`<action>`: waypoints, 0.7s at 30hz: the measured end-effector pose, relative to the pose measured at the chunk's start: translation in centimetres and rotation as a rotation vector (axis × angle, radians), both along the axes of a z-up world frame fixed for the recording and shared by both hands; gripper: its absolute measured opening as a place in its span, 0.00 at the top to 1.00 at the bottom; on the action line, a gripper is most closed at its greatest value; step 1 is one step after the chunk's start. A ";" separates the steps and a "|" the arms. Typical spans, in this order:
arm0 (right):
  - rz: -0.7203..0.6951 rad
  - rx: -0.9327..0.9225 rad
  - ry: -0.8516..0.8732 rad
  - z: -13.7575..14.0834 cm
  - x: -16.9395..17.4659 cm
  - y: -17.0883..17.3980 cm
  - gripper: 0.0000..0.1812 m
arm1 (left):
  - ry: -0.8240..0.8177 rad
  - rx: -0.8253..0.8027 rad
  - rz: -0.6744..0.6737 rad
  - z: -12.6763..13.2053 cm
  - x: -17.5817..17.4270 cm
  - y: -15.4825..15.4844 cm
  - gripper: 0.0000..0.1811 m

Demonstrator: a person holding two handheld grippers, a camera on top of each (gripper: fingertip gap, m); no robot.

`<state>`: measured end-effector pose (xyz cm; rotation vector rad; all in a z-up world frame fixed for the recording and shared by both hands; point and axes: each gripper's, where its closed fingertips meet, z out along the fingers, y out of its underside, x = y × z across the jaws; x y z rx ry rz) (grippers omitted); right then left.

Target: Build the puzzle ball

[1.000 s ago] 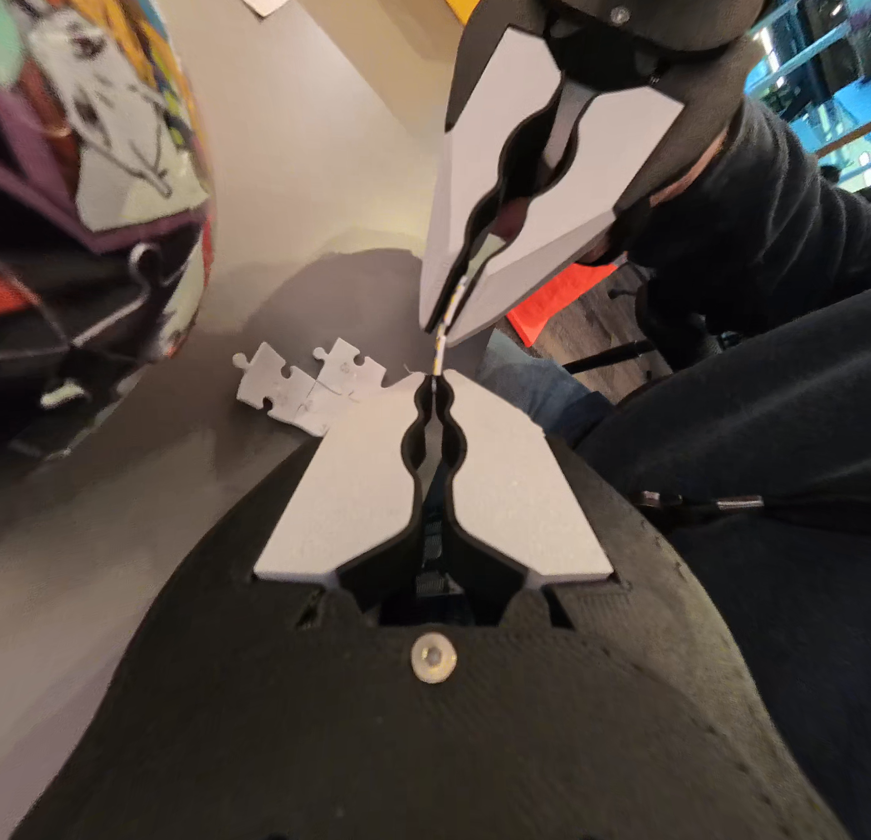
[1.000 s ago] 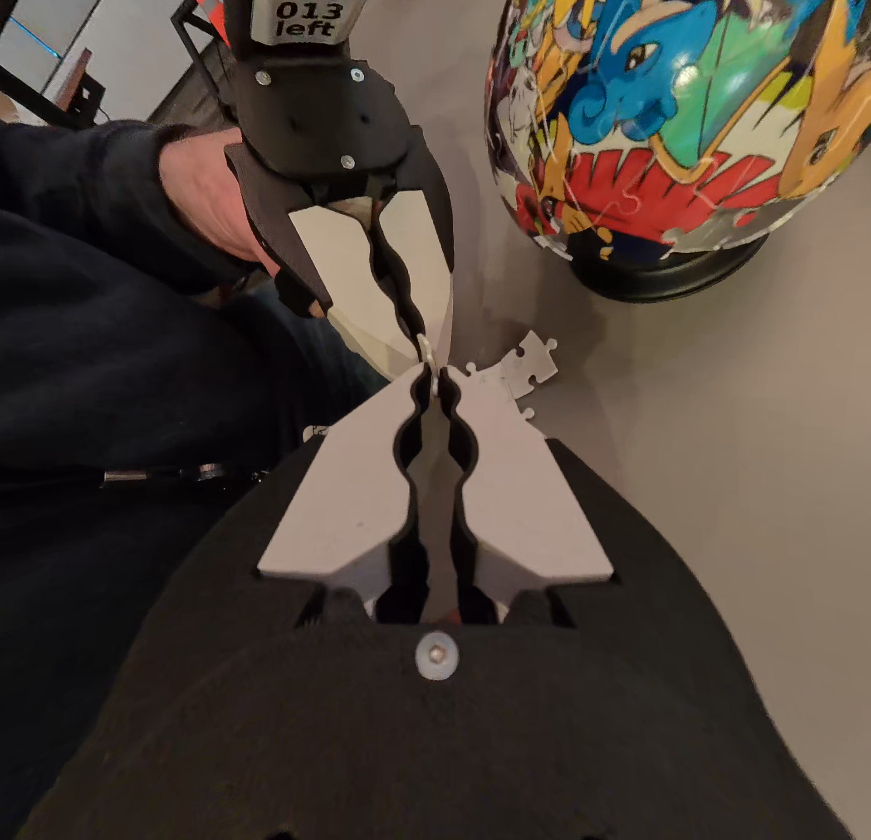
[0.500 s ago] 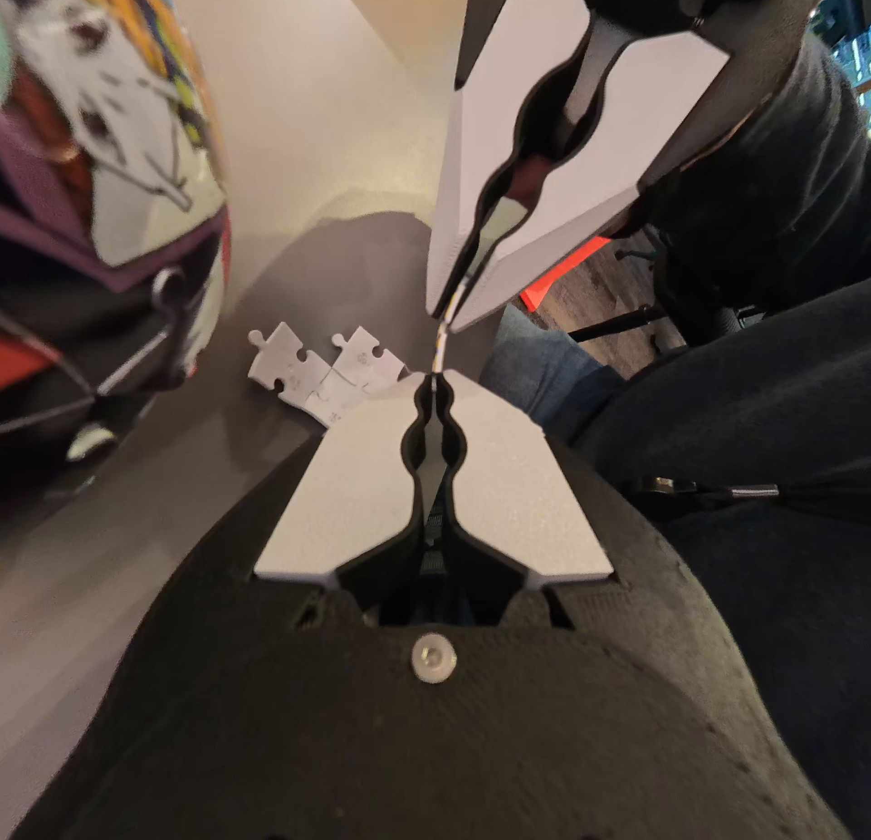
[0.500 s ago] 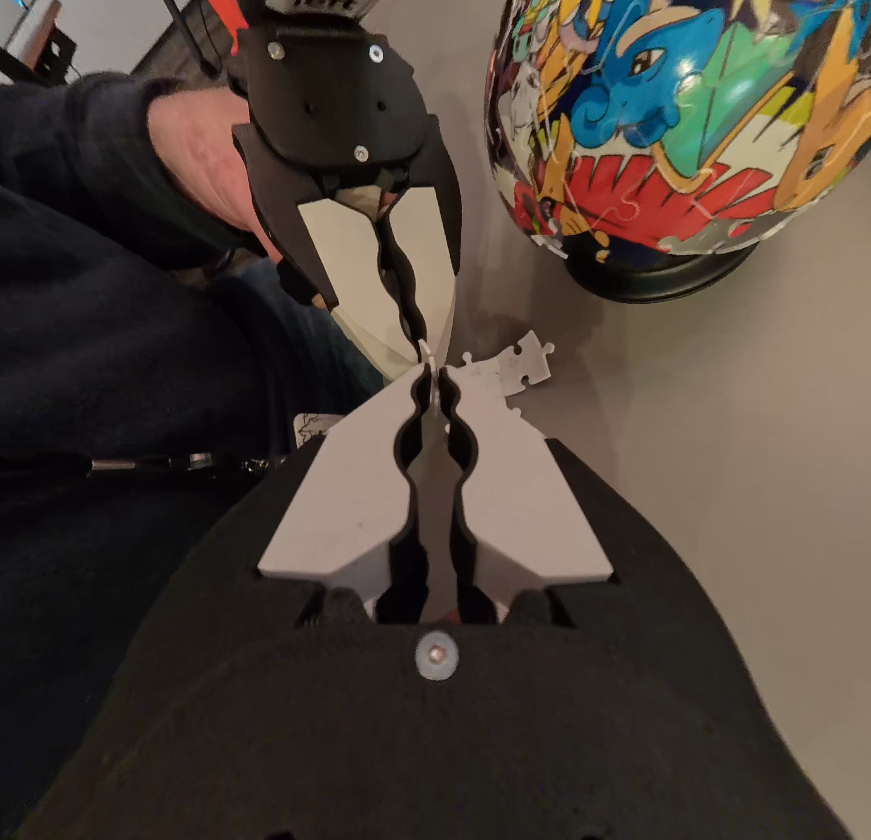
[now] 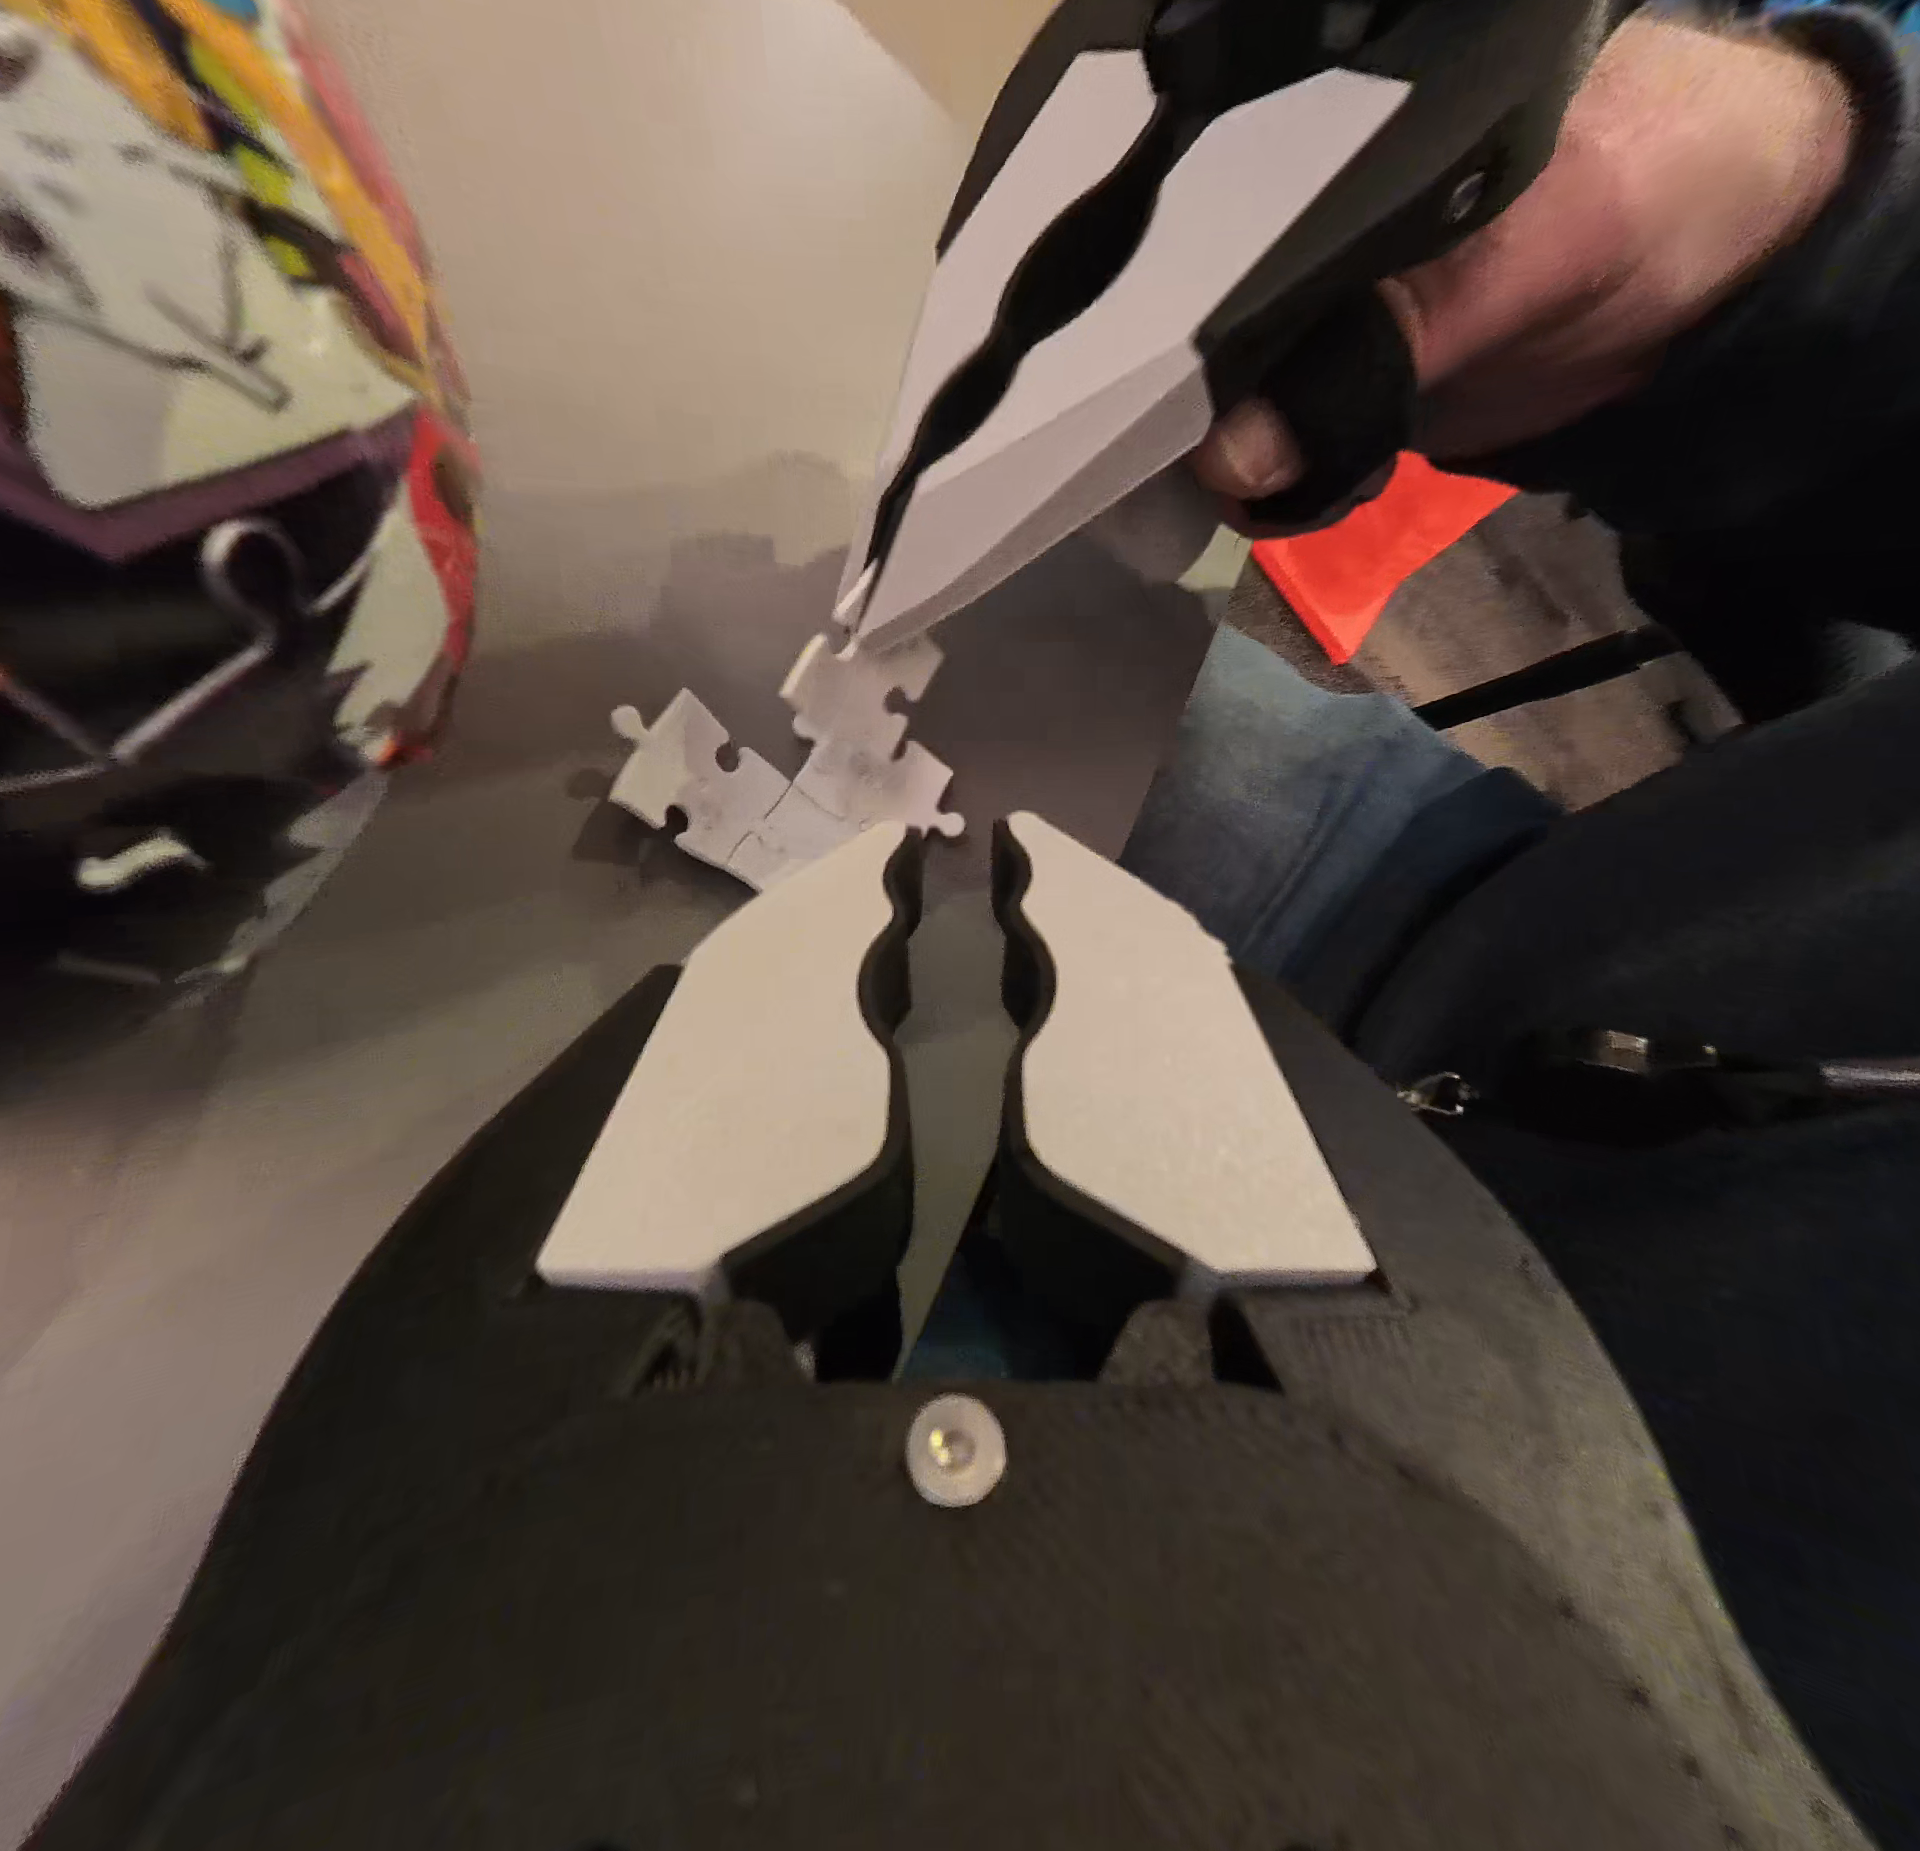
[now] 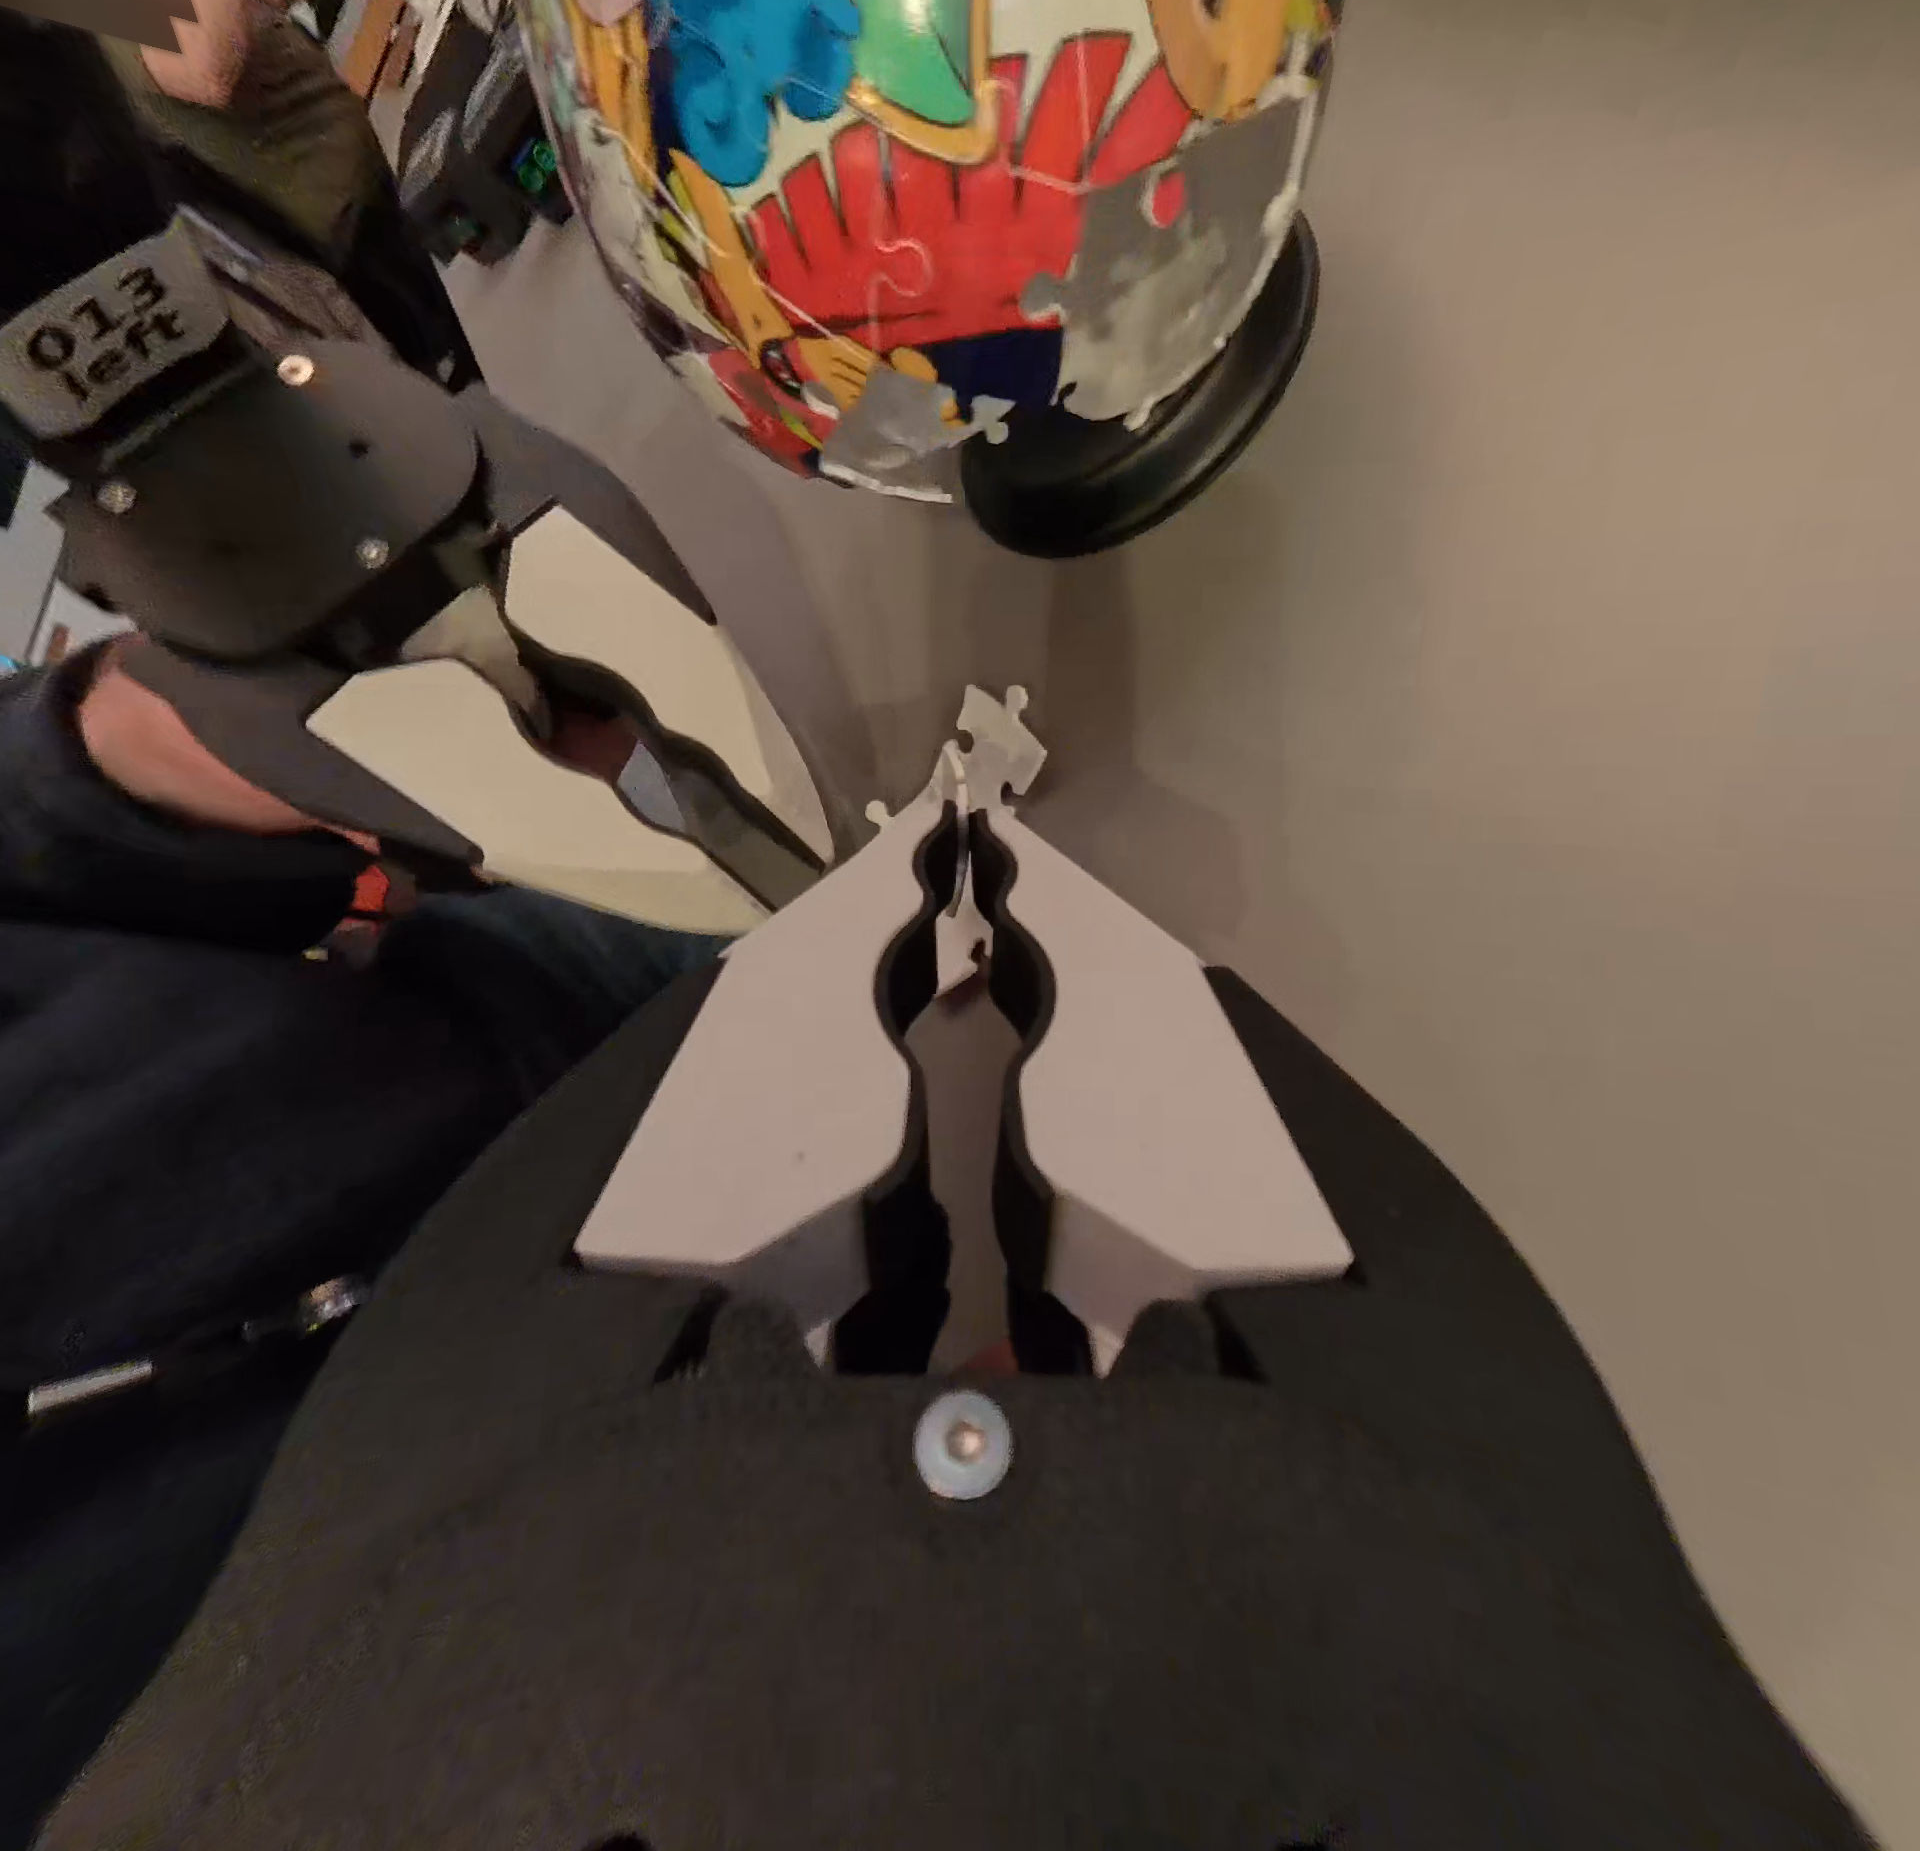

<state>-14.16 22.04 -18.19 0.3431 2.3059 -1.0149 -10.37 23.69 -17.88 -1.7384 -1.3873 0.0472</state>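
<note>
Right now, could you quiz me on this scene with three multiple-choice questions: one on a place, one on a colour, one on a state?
1. Where does the puzzle ball sit?
A. On the floor
B. On a black stand on the table
C. Inside a box

2. What colour do the loose pieces lying on the table show?
A. White
B. Green
C. Black

3. Which gripper pinches a piece?
A. Neither
B. The left gripper
C. The right gripper

Answers: 1 B, the ball rests on the dark round base. 2 A, their plain white sides face up. 3 C, its fingers are closed on the piece, while the left one's stand apart.
</note>
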 end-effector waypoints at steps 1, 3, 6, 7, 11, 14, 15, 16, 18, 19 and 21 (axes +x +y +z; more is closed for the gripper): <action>-0.019 0.001 -0.006 -0.2 0.0 -0.1 1.00 | 0.011 -0.020 -0.001 -0.1 0.0 0.1 0.93; -0.058 0.010 0.033 -0.6 -0.3 -0.2 1.00 | 0.027 -0.063 -0.005 -0.6 -0.1 0.3 0.93; -0.097 0.014 0.054 -0.9 -0.6 -0.4 1.00 | 0.043 -0.089 -0.001 -0.9 -0.3 0.4 0.93; -0.100 0.019 0.056 -1.0 -0.6 -0.4 1.00 | 0.050 -0.088 -0.002 -0.8 -0.4 0.5 0.93; -0.115 0.037 0.040 -1.3 -0.6 -0.7 1.00 | 0.057 -0.135 -0.010 -1.2 -0.8 0.3 0.93; -0.118 0.047 0.037 -1.5 -0.5 -0.6 1.00 | 0.058 -0.149 -0.006 -1.3 -1.2 0.2 0.93; -0.122 0.052 0.030 -1.5 -0.5 -0.6 1.00 | 0.063 -0.154 -0.005 -1.3 -1.3 0.1 0.93; -0.125 0.053 0.023 -1.5 -0.5 -0.6 1.00 | 0.060 -0.161 -0.011 -1.4 -1.3 0.2 0.93; -0.128 0.054 0.019 -1.6 -0.5 -0.6 1.00 | 0.054 -0.184 -0.015 -1.7 -1.4 0.1 0.93; -0.126 0.059 0.014 -1.7 -0.5 -0.6 1.00 | 0.050 -0.191 -0.021 -1.9 -1.4 0.2 0.94; -0.130 0.068 0.023 -2.0 -0.6 -0.6 0.99 | 0.041 -0.203 -0.019 -2.3 -1.4 0.2 0.94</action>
